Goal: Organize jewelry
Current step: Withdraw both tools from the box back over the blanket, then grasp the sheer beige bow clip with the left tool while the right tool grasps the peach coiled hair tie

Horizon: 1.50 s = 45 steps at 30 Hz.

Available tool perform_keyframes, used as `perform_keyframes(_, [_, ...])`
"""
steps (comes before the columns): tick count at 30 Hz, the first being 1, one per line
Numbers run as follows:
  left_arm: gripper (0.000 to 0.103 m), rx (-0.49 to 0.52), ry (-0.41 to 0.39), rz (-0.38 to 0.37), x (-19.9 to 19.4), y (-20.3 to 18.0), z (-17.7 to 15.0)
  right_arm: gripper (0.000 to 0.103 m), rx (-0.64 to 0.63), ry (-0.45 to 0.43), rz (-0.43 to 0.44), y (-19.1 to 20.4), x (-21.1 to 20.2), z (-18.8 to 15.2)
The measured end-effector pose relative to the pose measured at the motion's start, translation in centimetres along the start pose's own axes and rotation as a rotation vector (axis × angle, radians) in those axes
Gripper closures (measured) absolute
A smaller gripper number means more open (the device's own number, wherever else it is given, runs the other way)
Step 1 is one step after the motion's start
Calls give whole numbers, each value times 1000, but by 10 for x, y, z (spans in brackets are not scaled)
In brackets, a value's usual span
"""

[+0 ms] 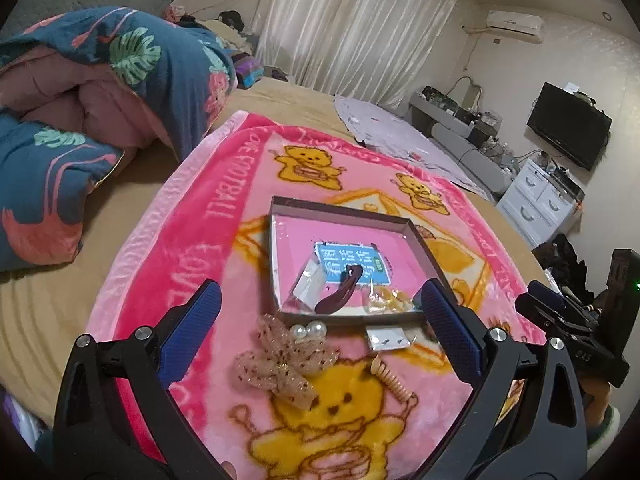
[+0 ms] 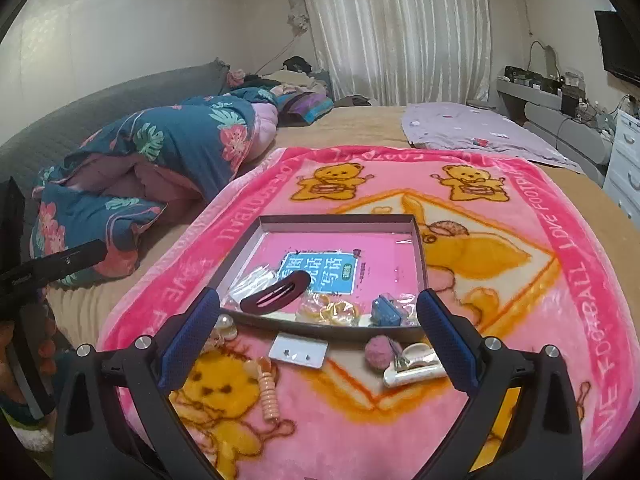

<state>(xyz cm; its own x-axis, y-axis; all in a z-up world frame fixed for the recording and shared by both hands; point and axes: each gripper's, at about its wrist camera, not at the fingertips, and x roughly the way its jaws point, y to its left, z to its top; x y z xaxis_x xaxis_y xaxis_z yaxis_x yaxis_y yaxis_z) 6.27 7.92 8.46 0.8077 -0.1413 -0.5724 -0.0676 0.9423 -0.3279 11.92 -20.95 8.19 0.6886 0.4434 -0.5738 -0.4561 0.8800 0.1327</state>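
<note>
On the pink bear-print fleece blanket (image 2: 520, 360) we see a shallow grey cardboard tray w/ pink floor (image 2: 336, 220). Inside it, near the front wall: dark maroon oval hair clip (image 2: 276, 294), amber beads in clear bag (image 2: 330, 312), blue piece in clear bag (image 2: 384, 312). Just outside the front wall lie a small white earring card (image 2: 298, 350), pink pompom (image 2: 378, 352), cream claw clip (image 2: 414, 364), peach spiral hair tie (image 2: 269, 390), pearl pair (image 1: 308, 330) and beige mesh bow (image 1: 280, 364). Our left gripper (image 1: 320, 328) and right gripper (image 2: 318, 336) both hang spread wide over these, holding nothing. Floral quilt (image 2: 160, 148) lies well apart at left.
</note>
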Motion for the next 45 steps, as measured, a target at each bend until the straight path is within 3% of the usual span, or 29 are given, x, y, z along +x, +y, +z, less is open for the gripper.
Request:
perform_keyframes(21, [10, 7, 107, 83, 12, 21, -41, 5, -81, 97, 23, 21, 9, -42])
perform_keyframes(45, [10, 97, 245, 133, 64, 13, -80, 5, -153, 263, 61, 48, 70, -92])
